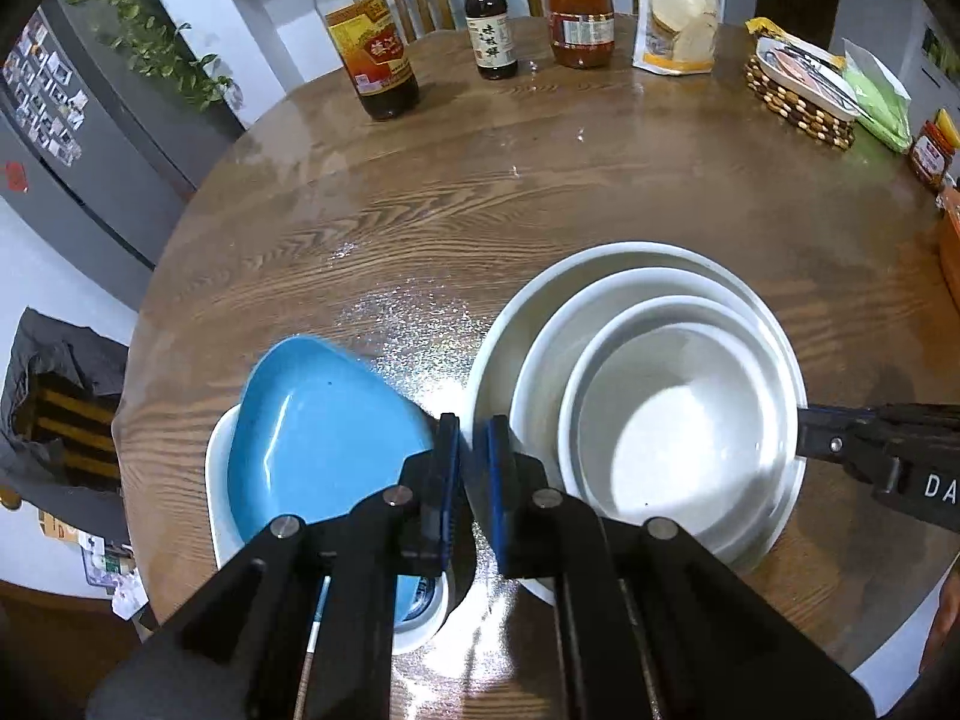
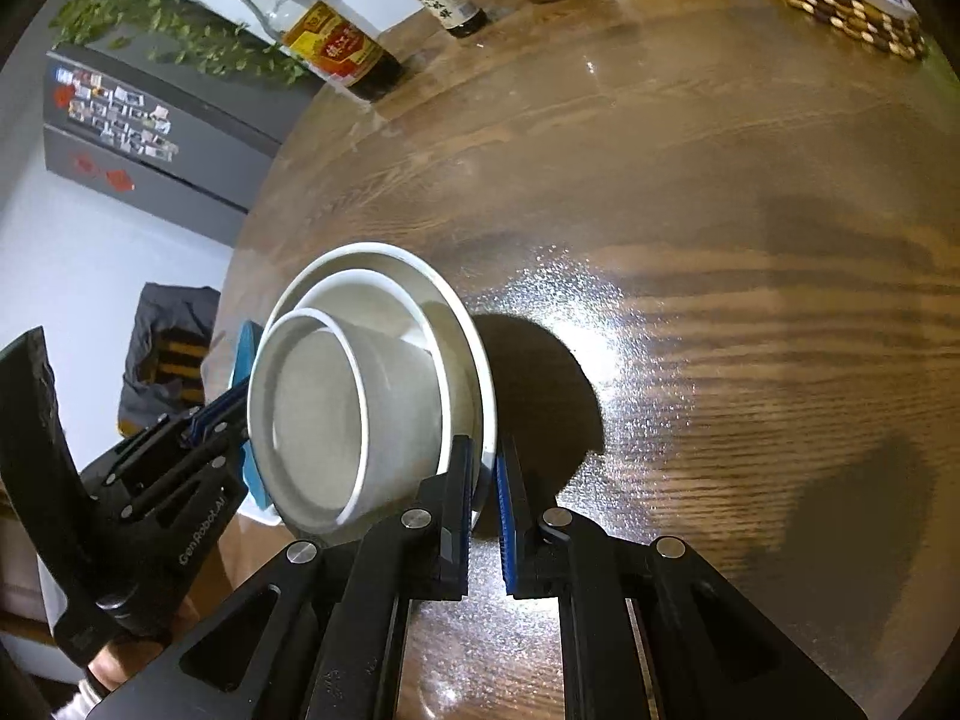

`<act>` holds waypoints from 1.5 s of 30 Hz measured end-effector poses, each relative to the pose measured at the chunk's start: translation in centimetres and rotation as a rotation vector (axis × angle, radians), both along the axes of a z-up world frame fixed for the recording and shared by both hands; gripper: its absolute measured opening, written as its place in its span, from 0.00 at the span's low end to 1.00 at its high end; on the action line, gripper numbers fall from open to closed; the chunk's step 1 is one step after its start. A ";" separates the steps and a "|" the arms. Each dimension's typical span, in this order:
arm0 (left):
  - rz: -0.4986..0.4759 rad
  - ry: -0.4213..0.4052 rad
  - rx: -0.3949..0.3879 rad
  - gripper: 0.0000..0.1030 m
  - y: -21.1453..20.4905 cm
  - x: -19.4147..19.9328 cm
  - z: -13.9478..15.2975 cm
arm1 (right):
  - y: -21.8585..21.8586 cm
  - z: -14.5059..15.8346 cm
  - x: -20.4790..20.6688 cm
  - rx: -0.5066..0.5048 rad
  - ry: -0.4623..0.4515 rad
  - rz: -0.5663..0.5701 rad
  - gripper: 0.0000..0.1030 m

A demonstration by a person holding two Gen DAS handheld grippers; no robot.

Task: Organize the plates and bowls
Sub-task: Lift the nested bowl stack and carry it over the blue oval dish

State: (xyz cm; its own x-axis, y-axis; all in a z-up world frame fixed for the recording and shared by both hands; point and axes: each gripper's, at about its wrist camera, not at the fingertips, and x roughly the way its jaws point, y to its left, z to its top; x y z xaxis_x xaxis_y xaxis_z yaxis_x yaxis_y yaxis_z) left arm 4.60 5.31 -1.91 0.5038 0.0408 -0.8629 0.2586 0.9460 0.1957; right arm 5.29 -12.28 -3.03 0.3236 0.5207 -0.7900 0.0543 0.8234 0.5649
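A large white plate (image 1: pixel 498 330) carries a medium white bowl (image 1: pixel 660 288) with a smaller white bowl (image 1: pixel 678 420) nested inside. My left gripper (image 1: pixel 473 450) is shut on the plate's left rim. The right gripper (image 1: pixel 801 432) pinches the opposite rim. In the right wrist view the plate (image 2: pixel 462 324) is tilted above its shadow, the right gripper (image 2: pixel 485 468) is shut on its near edge, and the left gripper (image 2: pixel 240 402) holds the far side. A blue dish (image 1: pixel 318 432) rests in a white rectangular dish (image 1: pixel 219 480) just left of the stack.
The round wooden table (image 1: pixel 480 180) has three bottles (image 1: pixel 372 42) (image 1: pixel 489 18) (image 1: pixel 579 6) and a snack bag (image 1: pixel 678 12) along its far edge. A woven trivet (image 1: pixel 798 90) and a jar (image 1: pixel 930 150) sit at the right. A grey fridge (image 1: pixel 72 138) stands beyond the left edge.
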 end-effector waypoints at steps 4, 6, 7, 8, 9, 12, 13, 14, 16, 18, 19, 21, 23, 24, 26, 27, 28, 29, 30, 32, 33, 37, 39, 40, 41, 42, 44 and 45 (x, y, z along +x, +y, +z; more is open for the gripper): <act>-0.001 -0.008 0.013 0.08 -0.1 -0.2 0.2 | -0.5 -0.6 -0.1 0.029 0.017 -0.010 0.11; -0.028 -0.037 0.050 0.08 -0.9 -0.6 0.3 | -0.8 -0.9 -0.3 0.048 0.028 -0.018 0.11; -0.039 -0.049 0.062 0.08 -1.3 -0.8 0.3 | -0.9 -0.9 -0.3 0.050 0.029 -0.019 0.11; -0.047 -0.056 0.064 0.06 -1.4 -0.8 0.4 | -0.9 -0.8 -0.3 0.043 0.027 -0.023 0.11; -0.051 -0.051 0.053 0.05 -1.4 -0.7 0.4 | -0.9 -0.6 -0.3 0.026 0.017 -0.026 0.11; -0.049 -0.004 -0.023 0.04 -0.6 0.1 0.5 | -0.9 0.0 -0.4 0.002 -0.004 -0.033 0.11; -0.037 0.033 -0.073 0.04 0.0 0.7 0.4 | -0.8 0.2 -0.4 -0.009 -0.011 -0.031 0.11; -0.024 0.062 -0.108 0.04 0.3 1.0 0.3 | -0.8 0.3 -0.4 -0.017 -0.014 -0.029 0.11; -0.007 0.096 -0.168 0.04 1.0 1.6 0.0 | -0.5 0.5 -0.3 -0.039 -0.018 -0.027 0.11; 0.006 0.103 -0.202 0.03 1.3 1.7 0.1 | -0.4 0.6 -0.2 -0.049 -0.018 -0.029 0.11; 0.012 0.110 -0.227 0.03 1.5 1.8 0.1 | -0.4 0.7 -0.2 -0.049 -0.017 -0.032 0.11; 0.022 0.122 -0.261 0.02 1.7 1.9 0.3 | -0.4 0.8 -0.2 -0.050 -0.023 -0.031 0.11; 0.029 0.128 -0.286 0.02 1.9 1.8 0.5 | -0.3 1.1 -0.2 -0.055 -0.028 -0.031 0.11; 0.029 0.126 -0.291 0.02 1.9 1.7 0.5 | -0.2 1.2 -0.1 -0.057 -0.029 -0.030 0.11; 0.034 0.124 -0.308 0.02 2.1 1.5 0.7 | -0.4 1.4 -0.1 -0.052 -0.033 -0.031 0.11; 0.038 0.125 -0.319 0.02 2.3 1.6 0.8 | -0.3 1.7 0.0 -0.050 -0.039 -0.030 0.11; 0.045 0.127 -0.331 0.02 2.4 1.5 1.0 | -0.3 1.9 0.1 -0.049 -0.043 -0.030 0.11; 0.048 0.127 -0.335 0.02 2.6 1.7 1.1 | -0.2 2.3 0.3 -0.049 -0.048 -0.027 0.11; 0.051 0.124 -0.338 0.02 2.8 1.6 1.4 | -0.1 2.6 0.4 -0.051 -0.055 -0.023 0.11; 0.060 0.108 -0.344 0.02 3.1 1.5 2.1 | 0.5 3.4 0.8 -0.056 -0.072 -0.010 0.11; 0.066 0.099 -0.347 0.02 3.3 1.5 2.5 | 0.9 3.8 1.1 -0.058 -0.082 -0.001 0.11; 0.097 0.056 -0.347 0.02 4.7 1.4 3.9 | 2.6 5.0 2.0 -0.062 -0.106 0.049 0.11; 0.125 0.040 -0.347 0.02 5.7 1.2 4.4 | 4.0 5.4 2.7 -0.059 -0.114 0.084 0.11; 0.145 0.035 -0.348 0.02 6.5 1.0 4.6 | 4.8 5.5 3.0 -0.058 -0.118 0.102 0.11; 0.161 0.031 -0.347 0.02 7.2 0.9 4.8 | 5.8 5.7 3.3 -0.057 -0.122 0.125 0.11; 0.181 0.027 -0.346 0.02 8.0 0.7 4.9 | 6.5 5.7 3.5 -0.055 -0.124 0.145 0.11; 0.222 0.016 -0.339 0.02 9.6 0.4 5.2 | 8.5 5.8 4.1 -0.051 -0.125 0.191 0.11; 0.243 0.011 -0.334 0.02 10.4 0.1 5.4 | 9.5 5.8 4.4 -0.049 -0.125 0.217 0.11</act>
State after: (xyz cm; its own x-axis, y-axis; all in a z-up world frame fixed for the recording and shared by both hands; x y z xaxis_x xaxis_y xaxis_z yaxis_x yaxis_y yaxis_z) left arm 4.74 15.72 3.49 0.5051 -0.1259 -0.8538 0.0199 0.9907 -0.1343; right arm 9.65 -2.79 2.73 0.3052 0.5504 -0.7771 -0.1944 0.8349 0.5150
